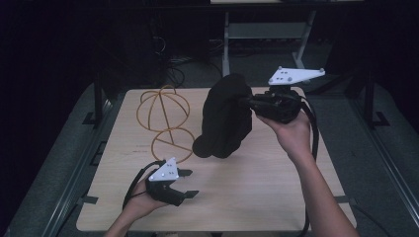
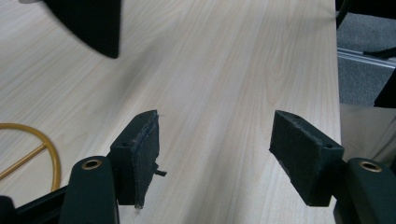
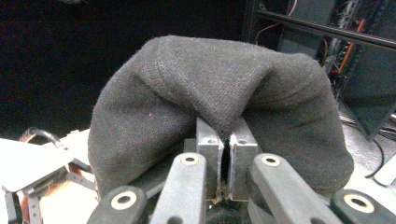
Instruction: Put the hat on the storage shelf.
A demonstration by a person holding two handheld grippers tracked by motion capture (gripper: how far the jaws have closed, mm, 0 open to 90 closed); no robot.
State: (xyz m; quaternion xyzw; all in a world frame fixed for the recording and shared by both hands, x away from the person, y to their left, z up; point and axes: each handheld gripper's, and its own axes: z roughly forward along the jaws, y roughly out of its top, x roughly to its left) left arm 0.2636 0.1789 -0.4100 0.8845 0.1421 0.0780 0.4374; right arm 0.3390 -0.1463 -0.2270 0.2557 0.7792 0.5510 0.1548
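Right gripper (image 1: 247,102) has its jaws pinched on the black beanie (image 1: 225,118), lifted near the worktop's (image 1: 257,187) far edge to hang free; left gripper (image 1: 187,183), jaws spread and empty, waits near the front edge

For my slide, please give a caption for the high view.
Right hand-held gripper lifts a black knit hat beside a wire hat stand.

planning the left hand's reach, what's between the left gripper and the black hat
In the high view, bare table separates the left gripper from the black hat.
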